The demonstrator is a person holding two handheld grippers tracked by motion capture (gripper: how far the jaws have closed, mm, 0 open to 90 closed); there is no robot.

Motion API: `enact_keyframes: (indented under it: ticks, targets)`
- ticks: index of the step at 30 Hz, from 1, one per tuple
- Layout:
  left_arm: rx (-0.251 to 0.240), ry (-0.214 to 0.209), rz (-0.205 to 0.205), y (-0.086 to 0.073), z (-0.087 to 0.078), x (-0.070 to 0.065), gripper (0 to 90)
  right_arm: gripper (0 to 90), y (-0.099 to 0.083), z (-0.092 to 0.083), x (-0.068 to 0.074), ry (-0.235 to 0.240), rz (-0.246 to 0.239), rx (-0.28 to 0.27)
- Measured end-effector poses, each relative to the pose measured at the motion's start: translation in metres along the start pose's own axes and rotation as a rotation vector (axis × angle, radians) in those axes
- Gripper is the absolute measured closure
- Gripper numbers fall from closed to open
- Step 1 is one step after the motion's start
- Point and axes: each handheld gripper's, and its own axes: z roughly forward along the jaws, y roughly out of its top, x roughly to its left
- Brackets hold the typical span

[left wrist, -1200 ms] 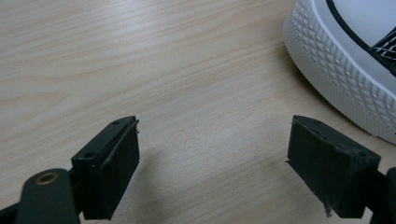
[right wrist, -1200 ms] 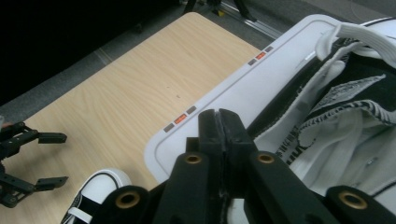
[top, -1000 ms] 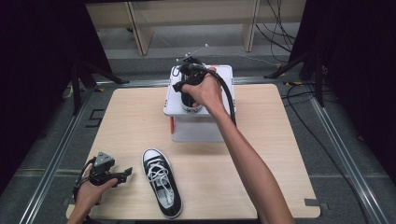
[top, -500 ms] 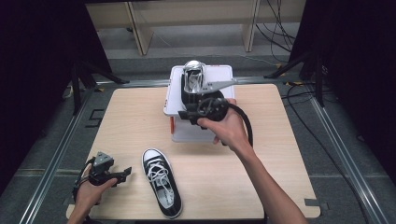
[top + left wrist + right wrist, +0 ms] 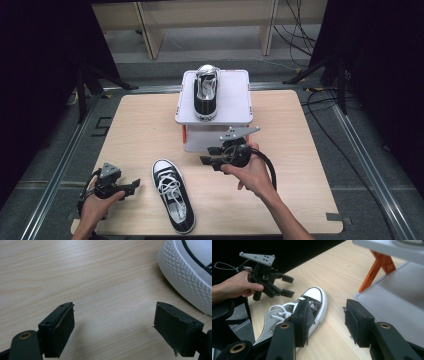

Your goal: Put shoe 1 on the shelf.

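1. The work in hand looks like putting a pair of shoes on the small grey stand (image 5: 235,95). One black-and-white sneaker (image 5: 206,92) already lies on the top shelf at upper centre of the high view; the second sneaker (image 5: 174,194) lies on the table (image 5: 300,190) at lower centre.
2. The right gripper (image 5: 207,155), centre of the high view, has just been opening its jaws; they stand spread with nothing between them.
3. To do it well, bring it over the second sneaker's midfoot and pinch across the collar, not the loose laces.
4. The left gripper (image 5: 134,185), lower left, rests with jaws wide apart and empty, just beside the toe (image 5: 190,272).
5. Hard to tell: the lower shelf is partly hidden under the top one, and the second sneaker's heel is cut off behind the right gripper's own jaw.
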Motion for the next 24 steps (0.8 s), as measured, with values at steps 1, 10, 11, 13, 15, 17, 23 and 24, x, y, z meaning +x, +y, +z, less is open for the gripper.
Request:
enact_keyframes:
  ticks: [1, 10, 11, 13, 15, 17, 23, 24]
  targets:
    - [0.015, 0.004, 0.019, 0.0, -0.002, 0.002, 16.5, 55.1, -0.003, 0.001, 0.001, 0.0, -0.001, -0.003]
    - [0.006, 0.011, 0.012, 0.001, 0.0, 0.0, 16.5, 47.4, -0.026, 0.018, 0.009, 0.034, 0.01, 0.034]
    - [0.008, 0.011, 0.013, 0.001, 0.0, 0.0, 16.5, 46.1, -0.028, 0.021, 0.011, 0.024, 0.016, 0.053]
    - [0.012, 0.015, 0.014, 0.001, 0.0, 0.001, 16.5, 45.9, -0.031, 0.026, 0.014, 0.025, 0.012, 0.063]
    - [0.006, 0.008, 0.007, 0.001, 0.0, 0.0, 16.5, 45.8, -0.035, 0.031, 0.017, 0.031, 0.007, 0.083]
    - [0.003, 0.007, 0.007, 0.001, 0.0, -0.001, 16.5, 45.6, -0.039, 0.036, 0.019, 0.038, 0.006, 0.096]
    - [0.017, 0.013, 0.024, 0.003, 0.0, 0.0, 16.5, 45.7, -0.047, 0.045, 0.024, 0.057, 0.0, 0.13]
    - [0.005, 0.006, 0.016, 0.003, 0.001, -0.001, 16.5, 45.7, -0.048, 0.046, 0.025, 0.06, -0.004, 0.134]
